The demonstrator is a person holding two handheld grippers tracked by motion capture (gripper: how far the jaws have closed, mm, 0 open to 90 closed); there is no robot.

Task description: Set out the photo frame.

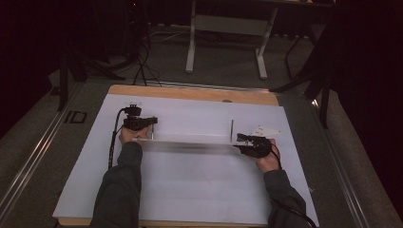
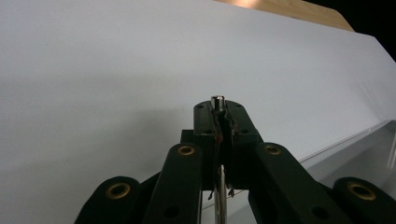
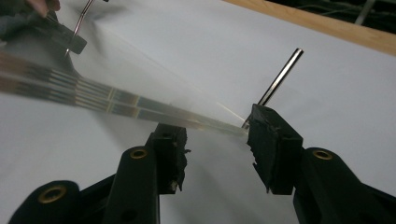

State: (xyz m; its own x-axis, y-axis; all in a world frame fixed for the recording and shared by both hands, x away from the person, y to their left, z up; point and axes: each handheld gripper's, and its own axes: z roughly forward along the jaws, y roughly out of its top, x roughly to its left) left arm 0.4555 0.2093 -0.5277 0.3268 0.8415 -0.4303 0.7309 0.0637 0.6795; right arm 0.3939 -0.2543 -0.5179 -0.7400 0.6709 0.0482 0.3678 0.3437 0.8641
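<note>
A long clear plastic strip (image 1: 190,145) lies across the white sheet (image 1: 190,190) between my two grippers. A thin metal rod (image 1: 232,128) stands upright at its right end. My left gripper (image 1: 149,124) sits at the strip's left end. In the left gripper view it (image 2: 219,116) is shut on a thin metal pin (image 2: 217,99), with the clear strip (image 2: 364,149) at the lower right. My right gripper (image 3: 217,128) stands open. The strip's edge (image 3: 140,105) runs between the jaws without the pads pressing on it. The metal rod (image 3: 280,77) rises just beyond the right pad (image 3: 268,135).
The white sheet covers a wooden table (image 1: 190,92), whose bare edge shows at the back. Behind it on the floor stand a desk's white legs (image 1: 191,47) and dark stands with cables (image 1: 138,61). A metal rail (image 1: 28,161) runs along the floor at the left.
</note>
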